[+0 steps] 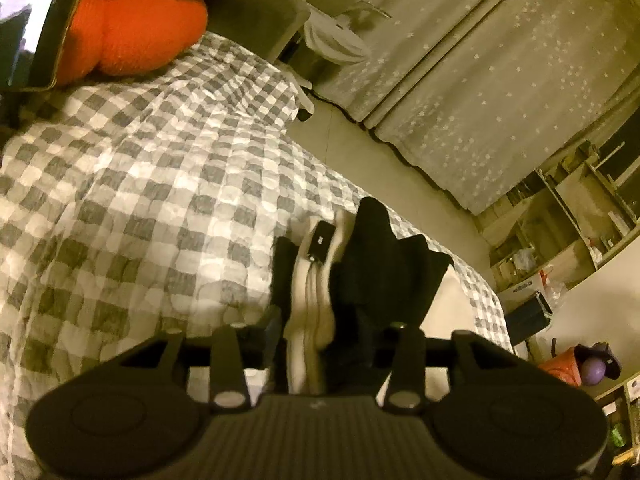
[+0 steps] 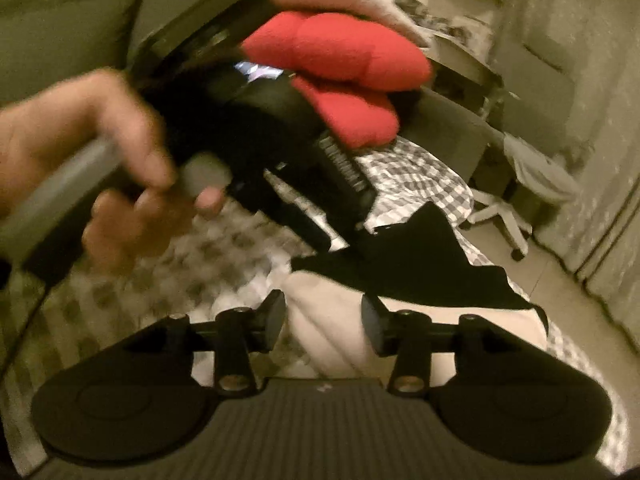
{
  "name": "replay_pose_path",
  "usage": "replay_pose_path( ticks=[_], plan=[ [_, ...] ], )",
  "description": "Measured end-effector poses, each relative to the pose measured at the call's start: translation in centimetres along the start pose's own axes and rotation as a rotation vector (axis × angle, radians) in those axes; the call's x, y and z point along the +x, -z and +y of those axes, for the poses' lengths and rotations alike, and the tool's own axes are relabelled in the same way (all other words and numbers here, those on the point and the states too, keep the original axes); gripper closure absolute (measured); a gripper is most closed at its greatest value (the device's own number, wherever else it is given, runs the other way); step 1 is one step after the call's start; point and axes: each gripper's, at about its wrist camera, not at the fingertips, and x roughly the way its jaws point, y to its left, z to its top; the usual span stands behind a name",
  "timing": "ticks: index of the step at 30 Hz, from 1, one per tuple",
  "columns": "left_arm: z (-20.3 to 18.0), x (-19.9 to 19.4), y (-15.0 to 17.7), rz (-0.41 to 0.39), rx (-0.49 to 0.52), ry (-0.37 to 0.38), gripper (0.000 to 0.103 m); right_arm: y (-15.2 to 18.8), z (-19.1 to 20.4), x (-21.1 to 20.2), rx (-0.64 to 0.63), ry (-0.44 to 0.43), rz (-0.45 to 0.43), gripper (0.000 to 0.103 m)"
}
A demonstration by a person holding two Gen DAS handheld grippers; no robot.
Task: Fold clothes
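Observation:
A black and white garment (image 1: 360,264) is bunched up between the fingers of my left gripper (image 1: 328,334), which is shut on it above the checked bedspread (image 1: 140,184). In the right wrist view the same garment (image 2: 420,268) hangs from the left gripper (image 2: 352,216), which a hand (image 2: 100,152) holds at upper left. The garment's white part spreads down onto the bed. My right gripper (image 2: 324,324) is open just above that white cloth, one finger on each side of a fold, with nothing clamped.
A red plush cushion (image 2: 340,72) lies at the head of the bed, with a phone-like screen (image 1: 28,36) leaning on it. An office chair (image 2: 500,160) stands beside the bed, with curtains (image 1: 500,80) and cluttered shelves (image 1: 568,220) beyond.

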Motion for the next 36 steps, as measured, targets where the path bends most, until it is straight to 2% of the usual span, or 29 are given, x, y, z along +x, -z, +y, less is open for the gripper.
replay_pose_path(
  ticks=[3,6,12,14,16,25,29,33,36],
  plan=[
    [0.4,0.0,-0.1,0.006,-0.027,0.007,0.053,0.4,1.0,0.4,-0.079,0.017,0.013,0.052],
    [0.8,0.1,0.0,0.016,-0.067,0.025,0.052,0.7,1.6,0.9,-0.131,0.017,0.031,0.052],
    [1.2,0.2,0.0,0.024,-0.108,0.051,0.048,1.0,3.1,1.8,-0.255,0.123,0.018,0.052],
    [1.3,0.2,0.0,0.024,-0.117,0.054,0.046,1.1,3.4,2.4,-0.273,0.132,0.031,0.052],
    [1.4,0.2,0.0,0.022,-0.128,0.047,0.044,1.5,3.8,3.0,-0.31,0.159,0.039,0.039],
    [1.5,0.3,-0.1,0.022,-0.135,0.047,0.041,2.2,4.3,4.6,-0.366,0.212,0.023,0.04],
    [1.7,0.2,-0.2,0.02,-0.129,0.044,0.041,2.0,4.2,4.0,-0.336,0.21,0.032,0.066],
    [2.3,0.1,-0.2,0.015,-0.162,0.068,0.04,1.2,2.2,2.3,-0.223,0.185,-0.005,0.078],
    [3.0,0.3,-0.1,0.022,-0.239,0.155,0.034,0.7,1.2,1.4,-0.154,0.173,-0.034,0.081]
  ],
)
